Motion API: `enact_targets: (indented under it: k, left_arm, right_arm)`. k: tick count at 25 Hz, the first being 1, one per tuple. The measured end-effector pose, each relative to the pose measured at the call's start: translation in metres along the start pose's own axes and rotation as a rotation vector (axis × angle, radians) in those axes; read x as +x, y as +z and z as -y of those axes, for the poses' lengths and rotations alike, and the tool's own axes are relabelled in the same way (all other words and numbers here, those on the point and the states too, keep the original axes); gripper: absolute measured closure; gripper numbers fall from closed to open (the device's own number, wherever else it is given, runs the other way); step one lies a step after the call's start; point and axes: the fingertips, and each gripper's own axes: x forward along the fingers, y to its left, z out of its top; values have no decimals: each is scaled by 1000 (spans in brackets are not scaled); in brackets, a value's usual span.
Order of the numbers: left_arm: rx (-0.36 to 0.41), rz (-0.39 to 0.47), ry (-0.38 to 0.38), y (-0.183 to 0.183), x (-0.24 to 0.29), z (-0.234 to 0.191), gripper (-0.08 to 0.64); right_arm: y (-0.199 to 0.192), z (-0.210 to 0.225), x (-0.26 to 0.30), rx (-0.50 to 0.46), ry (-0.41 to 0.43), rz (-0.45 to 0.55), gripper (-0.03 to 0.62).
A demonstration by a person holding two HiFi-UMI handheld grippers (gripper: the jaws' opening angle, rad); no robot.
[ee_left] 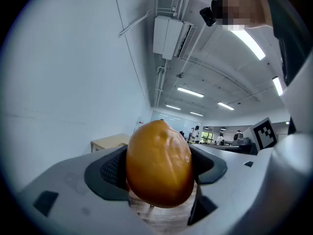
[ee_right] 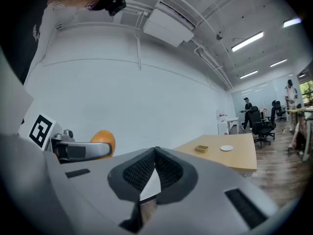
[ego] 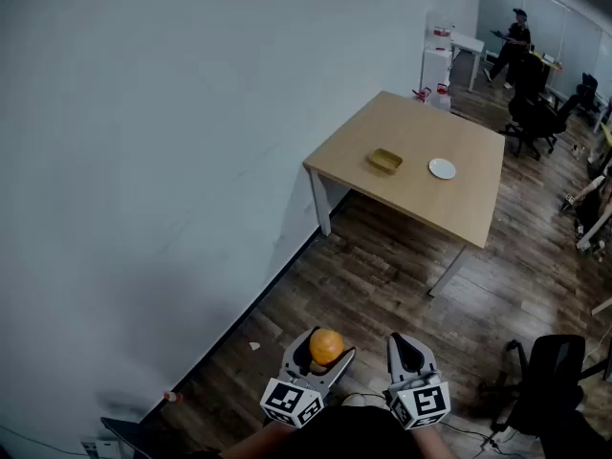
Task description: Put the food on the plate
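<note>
Left gripper point(ego: 325, 357): jaws clamped on the orange food point(ee_left: 159, 165), pads on both of its sides, held about level and close to the body. Right gripper point(ego: 406, 352): jaws pressed together, nothing between them.

Step in hand, as I judge it, is the carry. The food is in the left jaws and the white plate point(ego: 442, 168) is well apart, across the floor on the counter point(ego: 421, 199).

To do it well:
- Hold the squeeze even, since the round, smooth food could slip.
- Keep the gripper level on the walk.
- Aim for the plate, not the yellow tray point(ego: 384, 161) near it on the left.
- Lower until the food rests, then release.

Room:
- Plain white wall on the left, dark wood floor point(ego: 382, 285).
- Light wood counter set against the wall.
- Office chair point(ego: 550, 381) at the right.
- A person point(ego: 516, 41) far back among desks.
</note>
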Motion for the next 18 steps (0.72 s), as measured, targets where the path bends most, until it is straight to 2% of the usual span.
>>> enact_targets:
  k: [6,11,18]
  left_arm:
    - [21,-2,6,-6,-3,2,219]
    - [11,-21,34,-10,-14,-8,219]
    - [41,-53,56,-14,-15,-29,219]
  right_arm:
    - [-2,-9,-7,25,19,7,532]
    - [-15,-5,-13,116,20,13,532]
    - [-32,-3,-15,122,6,-31,532]
